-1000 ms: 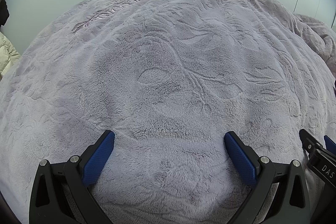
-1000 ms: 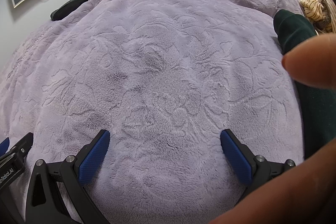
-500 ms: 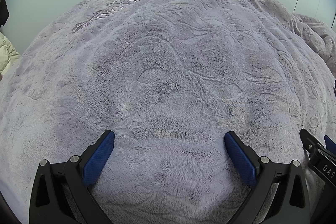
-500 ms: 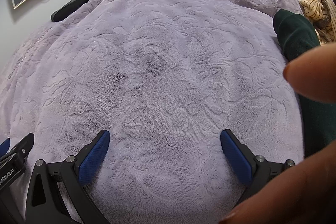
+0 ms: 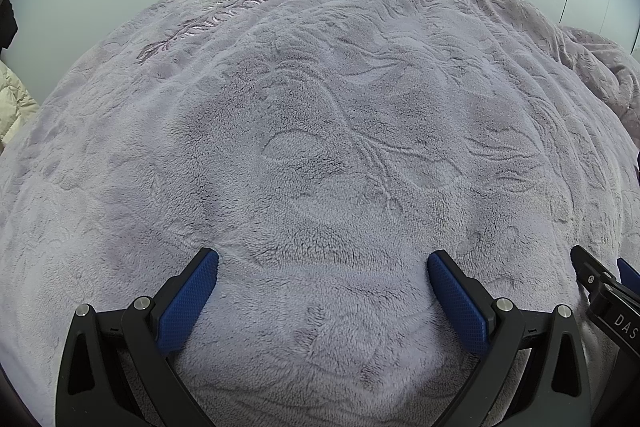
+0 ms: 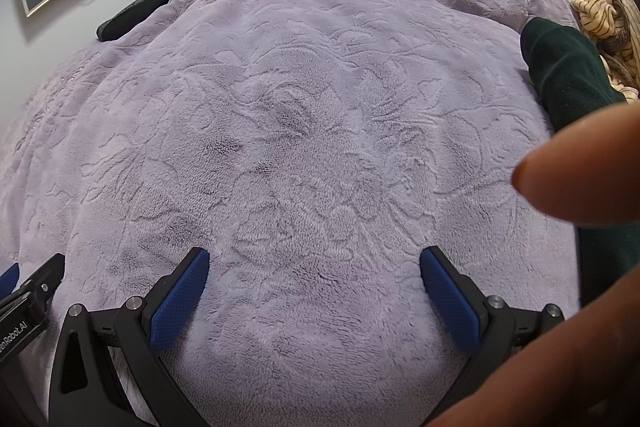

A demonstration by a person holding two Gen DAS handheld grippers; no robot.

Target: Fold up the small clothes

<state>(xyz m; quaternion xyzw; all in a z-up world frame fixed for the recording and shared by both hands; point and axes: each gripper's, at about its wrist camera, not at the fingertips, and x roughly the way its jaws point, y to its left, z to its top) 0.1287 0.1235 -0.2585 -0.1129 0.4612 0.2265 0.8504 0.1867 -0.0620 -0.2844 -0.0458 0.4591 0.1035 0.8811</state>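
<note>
One blurred fingertip (image 6: 576,183) before dark-green garment (image 6: 568,67)

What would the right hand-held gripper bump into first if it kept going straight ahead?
Most likely the purple fleece blanket. The right hand-held gripper is open and empty, and only blanket lies ahead of it. The dark green garment sits off to its right.

A bed (image 5: 320,147) is covered by a plush lilac embossed blanket (image 6: 304,131). At its far right edge lie a dark green garment (image 6: 568,75) and striped beige clothes (image 6: 604,15).
</note>
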